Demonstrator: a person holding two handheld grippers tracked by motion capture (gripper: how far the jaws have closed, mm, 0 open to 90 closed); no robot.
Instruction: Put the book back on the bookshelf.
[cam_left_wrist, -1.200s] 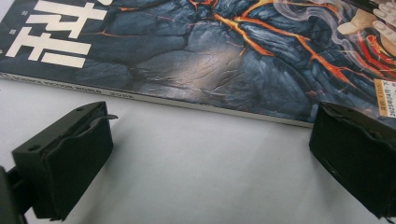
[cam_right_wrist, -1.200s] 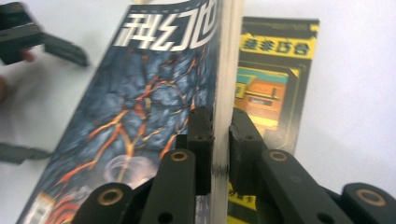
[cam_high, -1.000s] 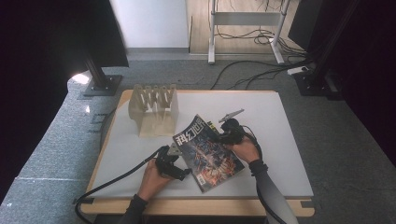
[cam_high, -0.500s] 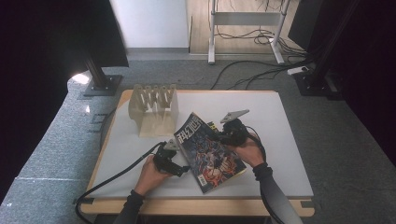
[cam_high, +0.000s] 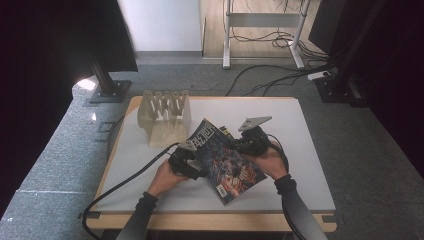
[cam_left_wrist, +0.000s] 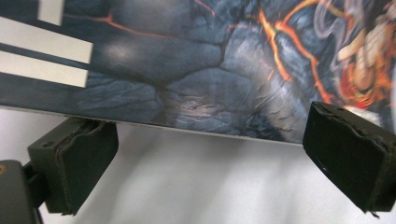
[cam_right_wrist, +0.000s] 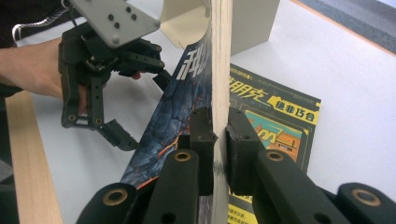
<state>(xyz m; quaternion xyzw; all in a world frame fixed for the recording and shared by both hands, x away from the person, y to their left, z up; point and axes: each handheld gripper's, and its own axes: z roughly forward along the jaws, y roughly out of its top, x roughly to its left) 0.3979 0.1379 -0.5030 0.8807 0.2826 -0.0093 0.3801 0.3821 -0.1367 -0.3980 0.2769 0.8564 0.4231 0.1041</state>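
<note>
Clamping one magazine (cam_right_wrist: 187, 107), right gripper (cam_right_wrist: 218, 140) lifts it off another magazine (cam_right_wrist: 275, 121); left gripper (cam_left_wrist: 210, 154) gapes wide

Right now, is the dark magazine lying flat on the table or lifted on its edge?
Lifted: the right gripper clamps the dark magazine edge-on, cover tilted above the white table.

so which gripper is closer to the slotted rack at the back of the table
Left. The left gripper sits at the magazine's left edge, just in front of the rack. The right gripper clamps the magazine's other edge, farther to the rack's right.
</note>
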